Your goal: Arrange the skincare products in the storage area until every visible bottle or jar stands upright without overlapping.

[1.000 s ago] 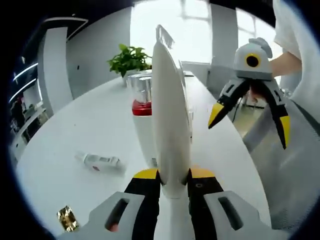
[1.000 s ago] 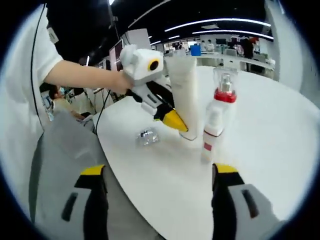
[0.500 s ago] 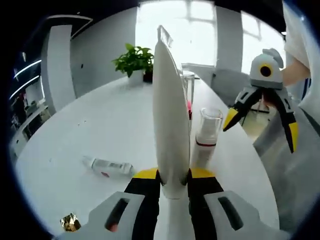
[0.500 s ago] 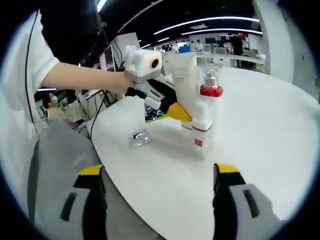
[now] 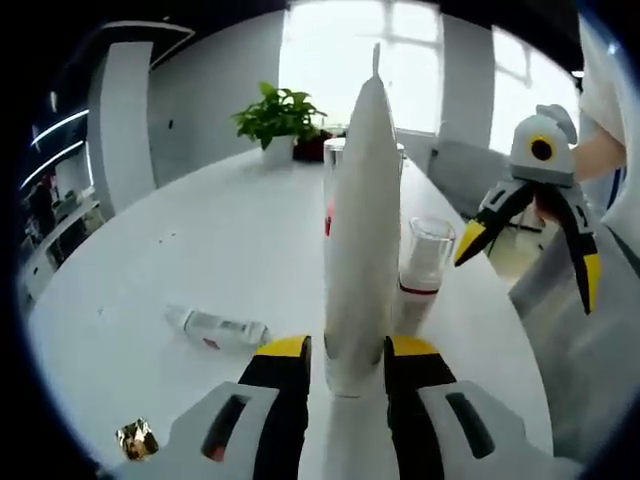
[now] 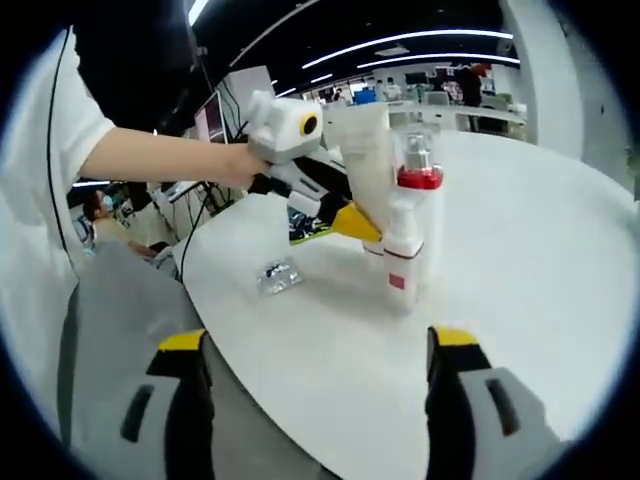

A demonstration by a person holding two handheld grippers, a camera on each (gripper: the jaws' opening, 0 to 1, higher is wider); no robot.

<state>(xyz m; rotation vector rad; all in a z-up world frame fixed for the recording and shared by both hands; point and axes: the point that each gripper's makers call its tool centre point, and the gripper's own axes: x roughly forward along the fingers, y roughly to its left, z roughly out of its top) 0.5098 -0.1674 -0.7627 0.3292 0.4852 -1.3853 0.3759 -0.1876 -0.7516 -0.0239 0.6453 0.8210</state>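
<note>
your left gripper has its fingers closed on the foot of the white tube, which rises upright from between them, cap end down near the white table. just past your right fingertip stands the small clear-capped bottle, and behind the tube, mostly hidden, is what looks like a taller bottle with a red band; i judge all three close together. off beyond your left finger a small clear bottle lies on its side, and nearer you a crumpled foil bit sits on the table. your right gripper is spread wide over the table edge and holds nothing. the step in hand looks like setting the tube down: keep it plumb, make sure its cap sits flat on the table and clear of the two bottles before you ease the fingers apart, and open slowly, since a tall narrow tube should tip easily. the lying bottle would be my next pick.
</note>
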